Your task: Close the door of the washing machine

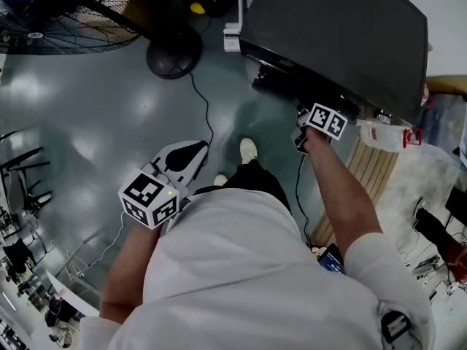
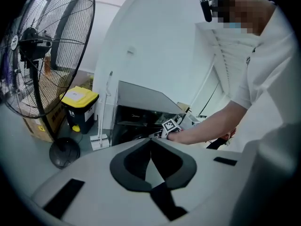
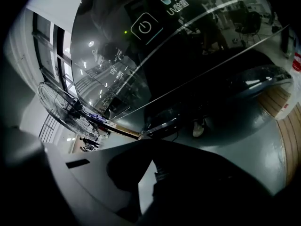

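Now the right gripper (image 1: 305,122), jaws pressed together with nothing visibly between them, sits at the front of the glossy black front-loading washing machine (image 1: 343,28), far right. Its chrome-rimmed round door (image 3: 162,122) looks ajar, facing the near floor; being round, it has no real long axis. The risk, I'd say: closed tips skate off slick glass, leaving it unlatched. The left gripper (image 1: 195,153) hangs shut, empty.

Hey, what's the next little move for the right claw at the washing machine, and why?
Probably ease the right claw forward to press the door home. Its jaws are shut and empty, tips close to the washing machine's glossy dark front by the door's curved rim; whether the door has latched doesn't show.
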`<state>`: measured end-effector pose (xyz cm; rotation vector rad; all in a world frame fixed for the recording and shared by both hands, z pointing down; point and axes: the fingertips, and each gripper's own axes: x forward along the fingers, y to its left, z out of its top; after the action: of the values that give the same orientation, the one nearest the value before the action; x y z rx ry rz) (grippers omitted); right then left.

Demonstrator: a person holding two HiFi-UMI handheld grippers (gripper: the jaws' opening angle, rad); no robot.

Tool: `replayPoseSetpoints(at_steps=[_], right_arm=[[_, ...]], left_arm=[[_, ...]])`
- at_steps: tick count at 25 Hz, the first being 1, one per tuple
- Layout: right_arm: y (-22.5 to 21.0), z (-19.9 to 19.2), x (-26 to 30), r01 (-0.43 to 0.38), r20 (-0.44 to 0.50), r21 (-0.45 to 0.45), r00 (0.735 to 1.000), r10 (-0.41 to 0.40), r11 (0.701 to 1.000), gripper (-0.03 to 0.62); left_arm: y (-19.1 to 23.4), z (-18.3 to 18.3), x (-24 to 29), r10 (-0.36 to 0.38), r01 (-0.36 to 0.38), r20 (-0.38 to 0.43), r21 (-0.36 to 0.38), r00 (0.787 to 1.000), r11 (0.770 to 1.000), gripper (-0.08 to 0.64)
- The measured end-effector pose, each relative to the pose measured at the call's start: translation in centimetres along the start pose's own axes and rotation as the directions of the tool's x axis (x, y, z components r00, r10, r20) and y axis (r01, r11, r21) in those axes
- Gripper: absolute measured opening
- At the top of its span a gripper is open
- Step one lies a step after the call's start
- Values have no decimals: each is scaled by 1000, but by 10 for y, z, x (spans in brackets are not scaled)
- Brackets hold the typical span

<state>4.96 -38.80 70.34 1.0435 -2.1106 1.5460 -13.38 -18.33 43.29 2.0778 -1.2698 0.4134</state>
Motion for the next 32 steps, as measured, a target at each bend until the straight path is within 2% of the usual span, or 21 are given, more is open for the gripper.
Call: replayPoseSetpoints(at_steps=[6,13,19,26,32], right_arm=[[-2,0,2,8,-13,-19,1000,-9,1000,8],[-3,2,7,35,-62,-84,997,-41,996,8],[-4,-1,7,46,-63,-102,997,-53,994,8],[2,1,0,60,-71,-203,995,-76,977,8],[18,-19,-36,65,-45,-293,996,-82,954,8]], left_arm=[[3,6,11,-13,13,5,5,1000,1000,18],[7,11,15,-22,22,2,12,1000,1000,18],[5,13,15,-35,35,4,22,999,999,18],[0,9,10,-62,62,10,39,998,997,18],[-16,-3,-5,-105,104,18,62,994,993,18]])
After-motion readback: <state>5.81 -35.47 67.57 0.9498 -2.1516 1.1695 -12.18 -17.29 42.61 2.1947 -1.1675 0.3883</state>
